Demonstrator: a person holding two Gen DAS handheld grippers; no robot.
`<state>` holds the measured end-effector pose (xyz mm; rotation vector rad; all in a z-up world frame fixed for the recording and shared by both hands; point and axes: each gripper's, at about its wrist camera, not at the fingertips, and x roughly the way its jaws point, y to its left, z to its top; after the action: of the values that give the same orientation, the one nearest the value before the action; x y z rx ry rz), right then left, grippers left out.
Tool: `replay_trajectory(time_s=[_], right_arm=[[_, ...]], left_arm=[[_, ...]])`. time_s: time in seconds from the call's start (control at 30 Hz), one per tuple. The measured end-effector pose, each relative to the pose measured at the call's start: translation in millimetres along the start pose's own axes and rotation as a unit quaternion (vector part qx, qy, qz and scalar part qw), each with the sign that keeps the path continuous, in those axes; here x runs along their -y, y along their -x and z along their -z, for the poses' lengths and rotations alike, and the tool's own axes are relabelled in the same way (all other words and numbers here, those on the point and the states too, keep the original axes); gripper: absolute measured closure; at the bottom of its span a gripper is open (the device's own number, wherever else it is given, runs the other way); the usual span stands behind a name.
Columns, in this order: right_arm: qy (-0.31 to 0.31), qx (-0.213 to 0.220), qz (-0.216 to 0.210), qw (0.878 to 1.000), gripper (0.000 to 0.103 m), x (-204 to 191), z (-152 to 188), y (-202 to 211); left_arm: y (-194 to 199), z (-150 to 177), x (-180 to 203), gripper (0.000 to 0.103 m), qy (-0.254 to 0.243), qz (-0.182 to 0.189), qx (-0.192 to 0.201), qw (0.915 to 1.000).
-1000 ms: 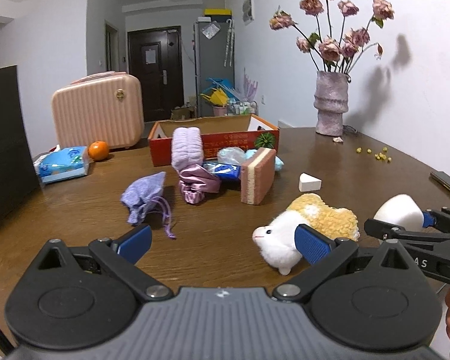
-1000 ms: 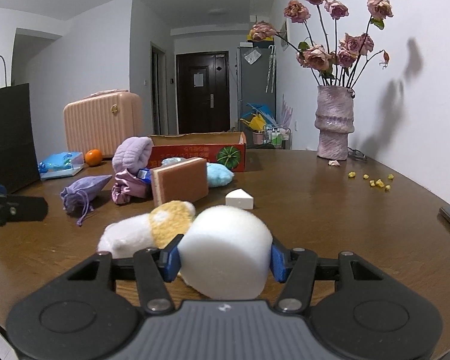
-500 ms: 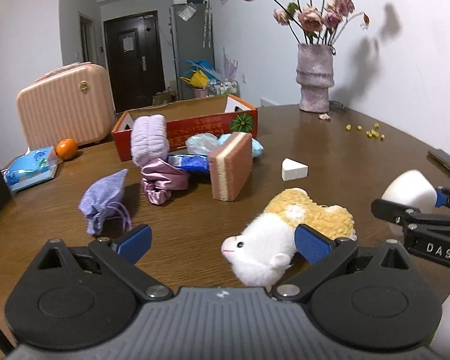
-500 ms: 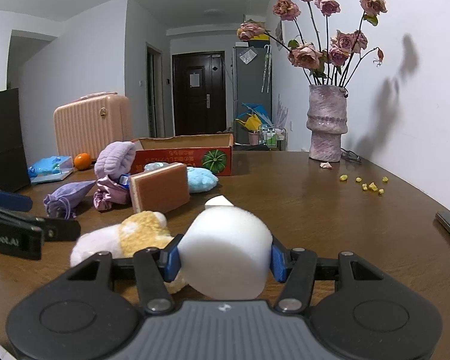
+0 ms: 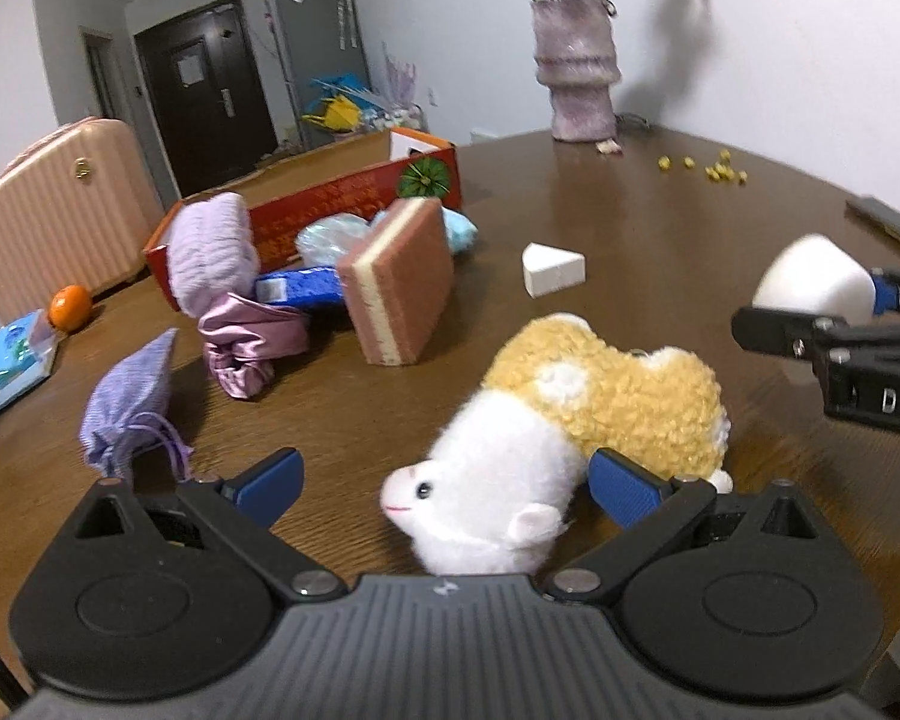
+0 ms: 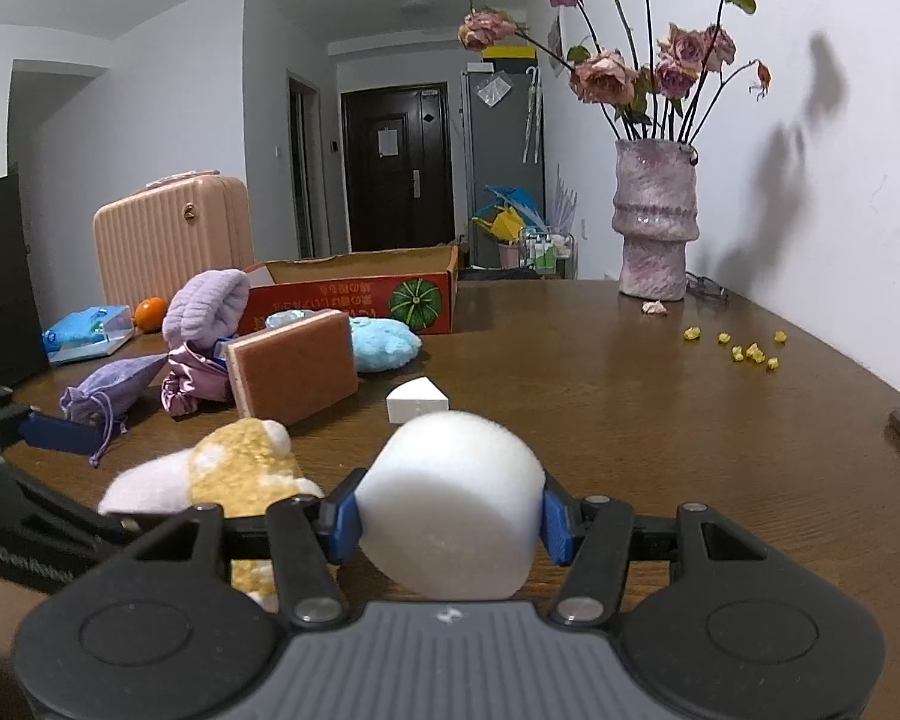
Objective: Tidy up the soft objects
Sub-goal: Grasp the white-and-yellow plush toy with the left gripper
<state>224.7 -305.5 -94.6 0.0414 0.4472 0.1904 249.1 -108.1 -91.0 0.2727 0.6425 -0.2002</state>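
Brown wooden table (image 6: 600,372) fills both my views, with a white wall and a vase of dried roses (image 6: 654,228) at its far edge. Nearest me, my right gripper (image 6: 450,519) is clamped on a white foam cylinder (image 6: 450,510), both blue pads pressed into its sides. My left gripper (image 5: 444,483) has its jaws wide apart around the head of a plush toy (image 5: 570,420), white in front and yellow behind, lying on the near part of the table; the pads do not touch it. Beyond sit a small white wedge sponge (image 5: 553,269), a brown scouring sponge (image 5: 399,288) on edge, a lilac drawstring pouch (image 5: 132,402), a pink satin bundle (image 5: 249,342), a purple fuzzy roll (image 5: 210,252) and a blue plush (image 6: 384,342). Farthest, the red cardboard box (image 6: 354,294) looks like the likely bin. I judge the sorting barely begun: nearly everything lies loose outside it.
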Motion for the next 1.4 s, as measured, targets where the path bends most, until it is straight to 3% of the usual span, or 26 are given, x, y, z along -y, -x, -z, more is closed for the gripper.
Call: replay_trajectory(time_s=[0.47,0.87,1.4], right_arm=[[0.007,-0.011,0.001,1.0,0.047,12,-8,-21],[0.013,-0.019,-0.003,1.0,0.046,13,-13,-33],[0.025,-0.019,-0.002,1.0,0.046,1,-17,-31]], left_arm=[[-36,-15,8,0.0,-0.015,0.023,-0.012,0.9995],[-54,-21,7,0.038,0.017,0.055,-0.02,0.9981],[-38,-17,-2,0.046,0.034,0.063,0.008,0.9974]])
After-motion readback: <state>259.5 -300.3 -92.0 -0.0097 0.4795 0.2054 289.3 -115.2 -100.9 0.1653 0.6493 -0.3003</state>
